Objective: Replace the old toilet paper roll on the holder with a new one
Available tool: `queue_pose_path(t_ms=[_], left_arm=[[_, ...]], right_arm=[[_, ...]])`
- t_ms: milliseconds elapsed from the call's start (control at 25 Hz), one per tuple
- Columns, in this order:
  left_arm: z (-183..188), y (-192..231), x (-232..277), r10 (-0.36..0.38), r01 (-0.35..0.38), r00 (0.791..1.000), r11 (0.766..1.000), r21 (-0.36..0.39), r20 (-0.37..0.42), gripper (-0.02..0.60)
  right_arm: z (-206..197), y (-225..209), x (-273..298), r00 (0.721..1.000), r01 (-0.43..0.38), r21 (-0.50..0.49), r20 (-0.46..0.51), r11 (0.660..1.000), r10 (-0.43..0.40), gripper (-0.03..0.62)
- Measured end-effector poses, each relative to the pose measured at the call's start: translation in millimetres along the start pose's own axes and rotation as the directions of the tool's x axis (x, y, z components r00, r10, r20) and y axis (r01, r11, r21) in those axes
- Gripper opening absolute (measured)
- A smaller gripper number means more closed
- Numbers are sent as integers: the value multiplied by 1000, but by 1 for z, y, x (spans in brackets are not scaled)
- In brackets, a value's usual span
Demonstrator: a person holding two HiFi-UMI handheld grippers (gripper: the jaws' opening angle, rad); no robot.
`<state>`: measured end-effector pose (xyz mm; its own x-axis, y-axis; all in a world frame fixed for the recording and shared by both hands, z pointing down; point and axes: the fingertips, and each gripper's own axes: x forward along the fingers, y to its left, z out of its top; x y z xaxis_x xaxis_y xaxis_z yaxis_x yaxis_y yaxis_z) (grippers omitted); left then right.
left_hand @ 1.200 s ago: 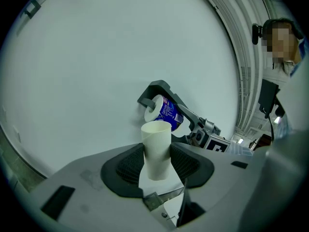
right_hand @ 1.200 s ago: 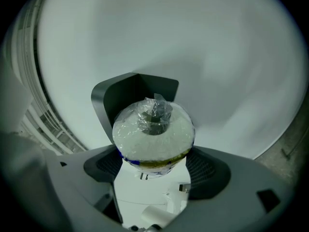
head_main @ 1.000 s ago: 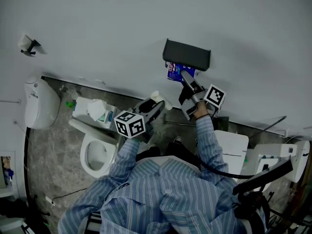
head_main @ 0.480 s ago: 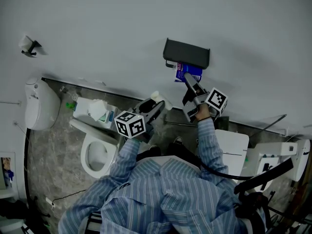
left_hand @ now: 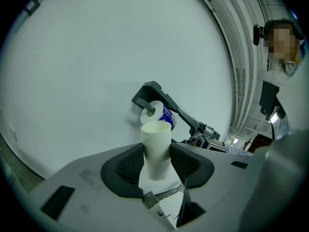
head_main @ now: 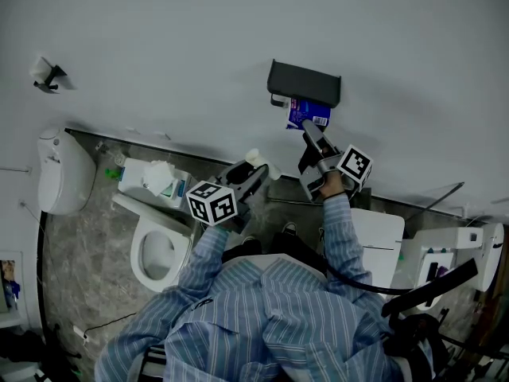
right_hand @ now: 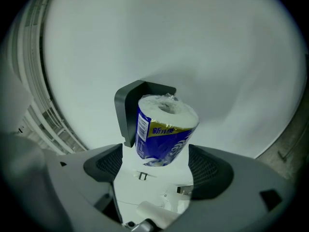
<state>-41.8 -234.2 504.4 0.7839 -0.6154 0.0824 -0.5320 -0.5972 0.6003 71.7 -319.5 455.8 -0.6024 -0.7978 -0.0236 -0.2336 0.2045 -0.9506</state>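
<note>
A black wall holder [head_main: 305, 82] hangs on the pale wall. My right gripper [head_main: 308, 136] is shut on a new toilet roll [head_main: 308, 114] in blue wrapping and holds it right under the holder. In the right gripper view the new toilet roll [right_hand: 164, 132] stands between the jaws of my right gripper [right_hand: 157, 166], beside the black wall holder [right_hand: 128, 110]. My left gripper [head_main: 254, 172] is lower and to the left, shut on an empty cardboard tube [head_main: 256, 159]. The empty cardboard tube [left_hand: 157, 149] stands upright in my left gripper [left_hand: 157, 164], with the black wall holder [left_hand: 152, 92] beyond it.
A toilet [head_main: 159, 249] sits below left, with a tissue pack [head_main: 155, 180] on its tank. A white bin [head_main: 60, 169] stands at the far left and a white unit [head_main: 382, 241] at the right. A small hook [head_main: 46, 74] is on the wall.
My right gripper has carried the blue-wrapped roll a little to the right under the holder. The left gripper and its tube have stayed put.
</note>
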Motion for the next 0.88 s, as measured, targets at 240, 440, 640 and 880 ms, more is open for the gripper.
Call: queue_pose_path(t_ms=[240, 440, 640, 880], left_arm=[[-1, -7, -8, -24, 24, 1000, 1000, 5, -8, 173], [-6, -13, -21, -55, 55, 998, 998, 13, -28, 173], [-19, -15, -45, -77, 78, 995, 997, 13, -70, 172], [-35, -9, -78, -85, 85, 991, 996, -4, -101, 173]], right_arm=[[-7, 7, -15, 1000, 6, -6, 21, 1000, -6, 413], [-31, 7, -33, 998, 49, -46, 37, 998, -47, 413], [-62, 13, -49, 993, 118, -142, 41, 983, -113, 410], [-106, 13, -66, 962, 266, -371, 39, 890, -271, 262]])
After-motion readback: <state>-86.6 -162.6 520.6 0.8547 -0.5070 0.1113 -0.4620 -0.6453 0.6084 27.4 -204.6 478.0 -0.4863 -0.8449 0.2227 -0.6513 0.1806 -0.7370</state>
